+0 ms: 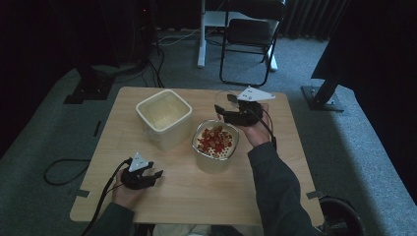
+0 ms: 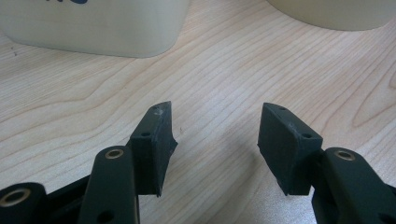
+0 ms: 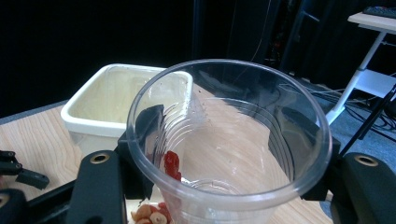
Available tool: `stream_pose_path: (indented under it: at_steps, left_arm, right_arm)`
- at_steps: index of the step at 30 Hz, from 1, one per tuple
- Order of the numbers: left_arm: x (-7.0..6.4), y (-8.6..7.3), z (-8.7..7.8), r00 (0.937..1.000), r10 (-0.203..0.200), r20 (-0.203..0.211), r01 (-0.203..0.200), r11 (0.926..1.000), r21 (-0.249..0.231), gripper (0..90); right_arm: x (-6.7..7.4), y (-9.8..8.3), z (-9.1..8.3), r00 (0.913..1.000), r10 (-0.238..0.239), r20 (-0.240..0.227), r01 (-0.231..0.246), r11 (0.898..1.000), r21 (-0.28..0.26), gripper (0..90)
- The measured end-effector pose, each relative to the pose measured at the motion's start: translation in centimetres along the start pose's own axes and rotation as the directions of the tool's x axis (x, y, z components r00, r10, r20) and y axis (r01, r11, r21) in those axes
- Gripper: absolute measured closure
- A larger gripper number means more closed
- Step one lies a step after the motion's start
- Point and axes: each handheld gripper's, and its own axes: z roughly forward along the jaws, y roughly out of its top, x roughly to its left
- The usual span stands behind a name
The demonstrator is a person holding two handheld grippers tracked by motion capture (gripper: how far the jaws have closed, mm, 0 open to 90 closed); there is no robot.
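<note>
My right gripper (image 1: 223, 105) is shut on a clear plastic cup (image 1: 226, 97), held tilted just behind a round bowl (image 1: 201, 150) of red and orange pieces. In the right gripper view the cup (image 3: 243, 116) sits between the two jaws of my right gripper (image 3: 229, 140), with one red piece (image 3: 172, 164) stuck inside its wall. A square cream container (image 1: 164, 118) stands left of the bowl, and it looks empty. My left gripper (image 1: 153, 169) rests low near the table's front left, open (image 2: 215, 135), with bare wood between its jaws.
The wooden table (image 1: 196, 191) has free room along its front edge. A folding chair (image 1: 248, 39) and a white desk leg (image 1: 200, 34) stand on the carpet behind it. Cables trail off the left side. A dark bin (image 1: 342, 219) sits at the front right.
</note>
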Motion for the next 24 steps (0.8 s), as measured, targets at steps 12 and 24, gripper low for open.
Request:
stream_pose_path:
  at_steps: [12,24]
  left_arm:
    - [0.0,0.0,0.0,1.0000,-0.002,-0.003,0.002,1.0000,0.004,45.7]
    - [0.0,0.0,0.1,0.9999,-0.011,-0.006,0.011,0.9999,0.007,45.6]
  right_arm:
    - [0.3,1.4,1.2,0.9994,0.018,-0.030,-0.019,1.000,-0.017,36.2]
    - [0.3,2.5,2.5,0.9950,0.066,-0.074,-0.068,0.997,-0.028,36.1]
